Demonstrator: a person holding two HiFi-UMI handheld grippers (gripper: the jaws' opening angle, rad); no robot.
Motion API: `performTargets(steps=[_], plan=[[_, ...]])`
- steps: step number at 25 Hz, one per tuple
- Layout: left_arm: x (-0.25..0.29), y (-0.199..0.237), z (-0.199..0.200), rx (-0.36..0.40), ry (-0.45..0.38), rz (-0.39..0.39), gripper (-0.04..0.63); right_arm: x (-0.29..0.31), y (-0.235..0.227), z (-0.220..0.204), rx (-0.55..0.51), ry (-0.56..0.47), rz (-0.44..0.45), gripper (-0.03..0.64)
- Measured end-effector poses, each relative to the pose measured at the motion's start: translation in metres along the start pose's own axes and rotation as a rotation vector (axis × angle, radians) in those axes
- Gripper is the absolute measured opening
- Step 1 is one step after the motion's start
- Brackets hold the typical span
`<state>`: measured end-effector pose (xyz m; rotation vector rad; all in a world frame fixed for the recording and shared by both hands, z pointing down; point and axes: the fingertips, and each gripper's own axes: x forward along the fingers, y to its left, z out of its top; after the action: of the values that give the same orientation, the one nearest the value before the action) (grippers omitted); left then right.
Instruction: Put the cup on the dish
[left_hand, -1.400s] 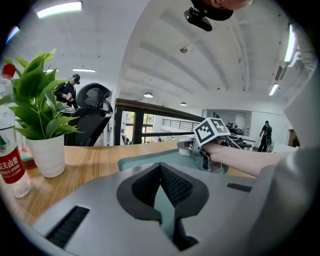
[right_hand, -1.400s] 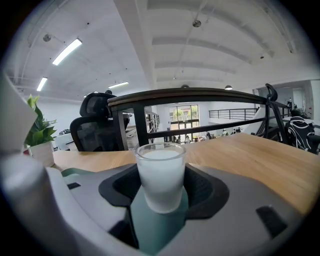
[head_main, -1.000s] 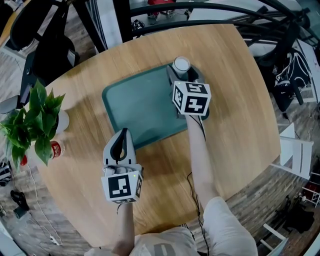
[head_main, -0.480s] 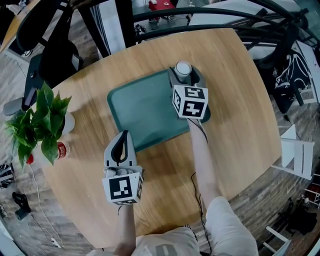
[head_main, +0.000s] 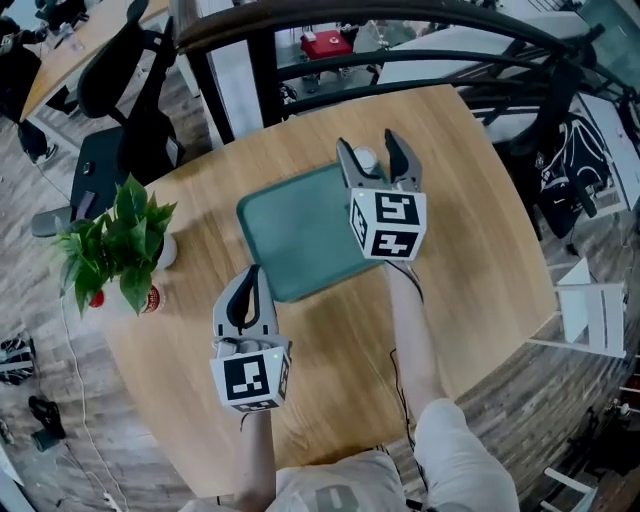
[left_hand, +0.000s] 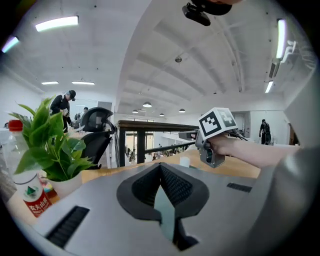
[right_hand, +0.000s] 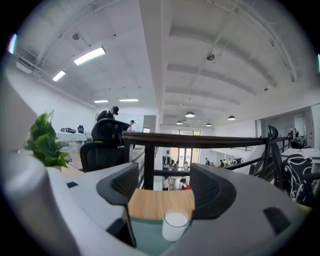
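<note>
A small white cup (head_main: 366, 158) stands upright on the far right corner of the teal dish (head_main: 295, 235), a flat tray on the round wooden table (head_main: 470, 200). My right gripper (head_main: 368, 146) hovers above the cup, its jaws opening, and the pads do not touch it. In the right gripper view the cup (right_hand: 175, 225) shows low between the spread jaws of that gripper (right_hand: 165, 192), on the dish (right_hand: 150, 242). My left gripper (head_main: 248, 278) is shut and empty over the table, near the dish's front edge. In the left gripper view its jaws (left_hand: 161, 170) meet, with the cup (left_hand: 184, 161) far off.
A potted plant (head_main: 118, 245) and a red-labelled bottle (head_main: 150, 298) stand at the table's left edge. Black office chairs (head_main: 140, 90) and a dark railing (head_main: 420, 15) lie beyond the far edge. A white chair (head_main: 590, 310) stands at the right.
My right gripper has lifted off the cup and its jaws have spread wider. The cup stays on the dish. The left gripper holds its place.
</note>
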<state>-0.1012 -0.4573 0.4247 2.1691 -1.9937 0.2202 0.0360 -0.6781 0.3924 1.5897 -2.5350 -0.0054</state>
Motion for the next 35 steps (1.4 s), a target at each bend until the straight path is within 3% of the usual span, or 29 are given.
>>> performTargets(steps=[4,6,9,12,14,15,17,21,25,35], plan=[[-0.025,-0.008,0.036,0.066,-0.062,-0.020,0.008,-0.050,0.019,0.067,0.026,-0.117,0.030,0.298],[-0.042,-0.017,0.055,0.117,-0.099,-0.042,0.008,-0.078,0.029,0.098,-0.025,-0.169,0.036,0.298],[-0.072,-0.031,0.081,0.136,-0.149,-0.073,0.008,-0.130,0.047,0.140,-0.100,-0.252,0.043,0.296],[-0.108,-0.039,0.103,0.159,-0.211,-0.088,0.008,-0.191,0.065,0.173,-0.038,-0.340,0.052,0.288],[-0.131,-0.043,0.119,0.173,-0.262,-0.089,0.008,-0.233,0.074,0.188,0.024,-0.397,0.041,0.159],[-0.141,-0.045,0.128,0.172,-0.285,-0.088,0.008,-0.253,0.078,0.193,0.051,-0.418,0.037,0.126],[-0.161,-0.049,0.145,0.168,-0.338,-0.087,0.008,-0.289,0.090,0.195,0.086,-0.433,0.044,0.050],[-0.207,-0.058,0.173,0.172,-0.439,-0.085,0.008,-0.345,0.124,0.172,0.078,-0.364,0.053,0.038],[-0.246,-0.063,0.189,0.167,-0.506,-0.094,0.008,-0.382,0.150,0.145,-0.008,-0.286,0.010,0.032],[-0.281,-0.073,0.183,0.168,-0.502,-0.135,0.008,-0.415,0.172,0.141,-0.068,-0.264,-0.020,0.020]])
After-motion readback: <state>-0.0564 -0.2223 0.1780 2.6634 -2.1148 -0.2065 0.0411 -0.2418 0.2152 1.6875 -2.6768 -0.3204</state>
